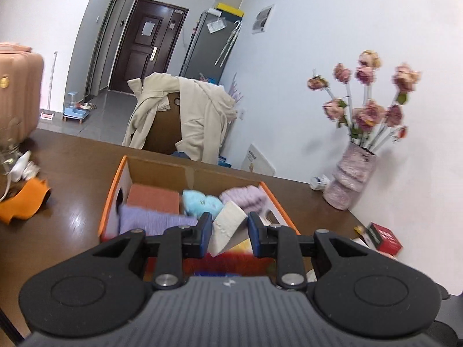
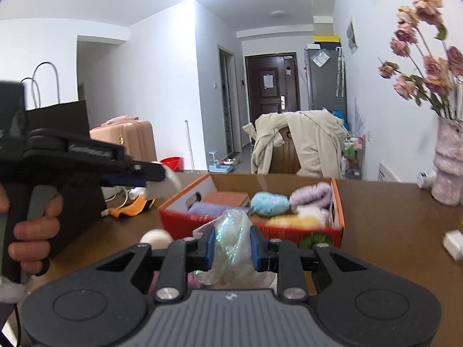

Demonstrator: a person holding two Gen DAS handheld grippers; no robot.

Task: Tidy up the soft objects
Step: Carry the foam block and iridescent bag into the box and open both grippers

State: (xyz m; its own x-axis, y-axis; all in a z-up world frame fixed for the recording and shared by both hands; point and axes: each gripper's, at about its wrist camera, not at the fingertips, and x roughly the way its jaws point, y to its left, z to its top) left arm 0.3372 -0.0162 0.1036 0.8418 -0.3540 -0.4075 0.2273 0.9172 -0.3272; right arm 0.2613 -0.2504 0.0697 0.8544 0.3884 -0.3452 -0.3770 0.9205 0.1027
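Left gripper [image 1: 227, 232] clamps a white folded tissue [image 1: 225, 228], centre frame, over the cardboard box [image 1: 115, 190]. Right gripper [image 2: 233, 248] pinches a crinkly plastic bag [image 2: 231, 240] short of the box. Purple cloth [image 1: 150, 221] and blue yarn [image 1: 201, 202] already packed; both held items, plus a white ball [image 2: 156, 238] on the table [image 2: 390, 217], remain.

The box [image 2: 338, 202] is being crowded by soft items; little room is being left inside. Bare table [image 1: 78, 217] is being left open leftward; the vase [image 1: 350, 179] is blocking the right.
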